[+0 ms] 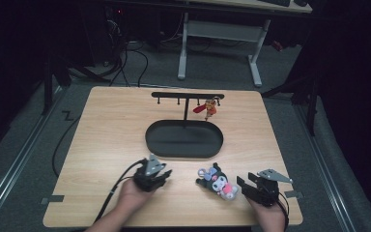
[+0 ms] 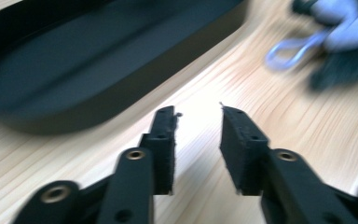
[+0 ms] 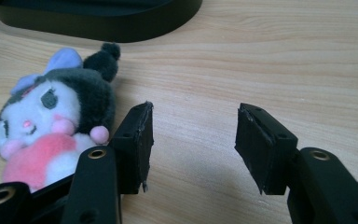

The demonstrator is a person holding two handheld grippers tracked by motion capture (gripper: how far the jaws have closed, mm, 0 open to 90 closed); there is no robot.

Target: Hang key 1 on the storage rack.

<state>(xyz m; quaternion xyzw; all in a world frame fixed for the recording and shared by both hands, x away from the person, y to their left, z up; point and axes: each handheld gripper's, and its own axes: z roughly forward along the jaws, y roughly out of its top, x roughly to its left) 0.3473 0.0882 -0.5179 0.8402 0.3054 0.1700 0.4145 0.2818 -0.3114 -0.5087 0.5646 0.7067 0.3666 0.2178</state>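
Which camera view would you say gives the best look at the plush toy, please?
The right gripper view: the plush toy lies close and sharp there, with its face and pink body clear, just beside the right gripper. The high view shows the whole toy, but small. The left gripper view catches a blurred part.

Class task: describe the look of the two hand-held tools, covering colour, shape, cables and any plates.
Both tools are black. The left tool and right tool each carry a grey three-cornered plate on top and trail a black cable. Up close, each has two flat, blocky black jaws on arms with round metal-rimmed bolt holes. No sleeves show on the forearms.
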